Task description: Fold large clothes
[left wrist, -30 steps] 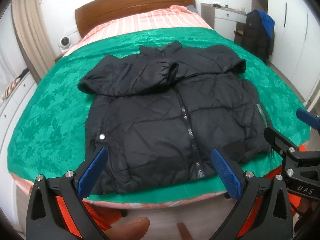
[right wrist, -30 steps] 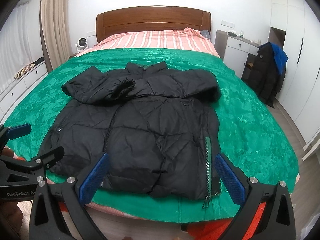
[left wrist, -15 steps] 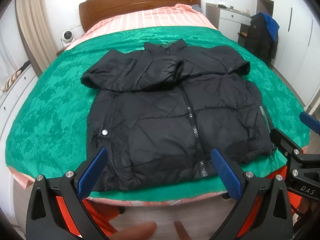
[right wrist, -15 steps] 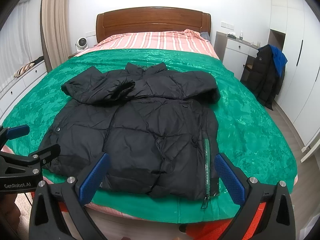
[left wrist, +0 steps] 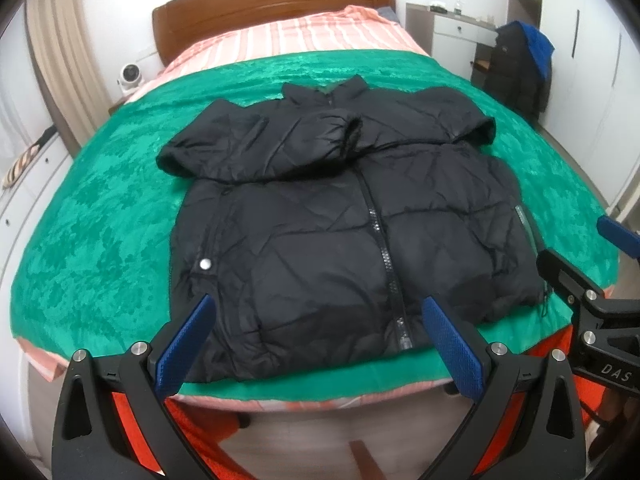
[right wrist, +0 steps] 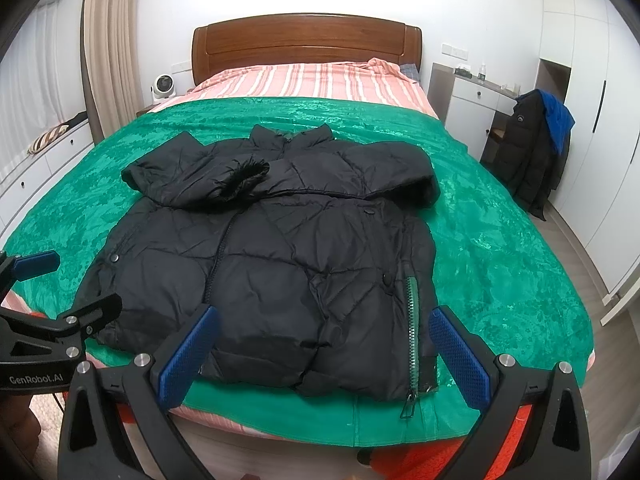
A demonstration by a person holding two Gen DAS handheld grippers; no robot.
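Black puffer jacket (left wrist: pixel 340 224), 1 only, lies front-up on the green bedspread (left wrist: pixel 100 216) near the foot edge, both sleeves folded across the chest, collar at 12 o'clock, hem at 6. 2 grippers in play. Left gripper (left wrist: pixel 316 344) hovers level over the hem, blue pads (left wrist: pixel 186 344) spread wide, nothing between them. Right gripper (right wrist: pixel 324 352) likewise spread and empty, at the jacket's 5 o'clock corner by the green-taped zip (right wrist: pixel 412 320). Versus 1 s back: both sit slightly closer in; jacket unmoved.
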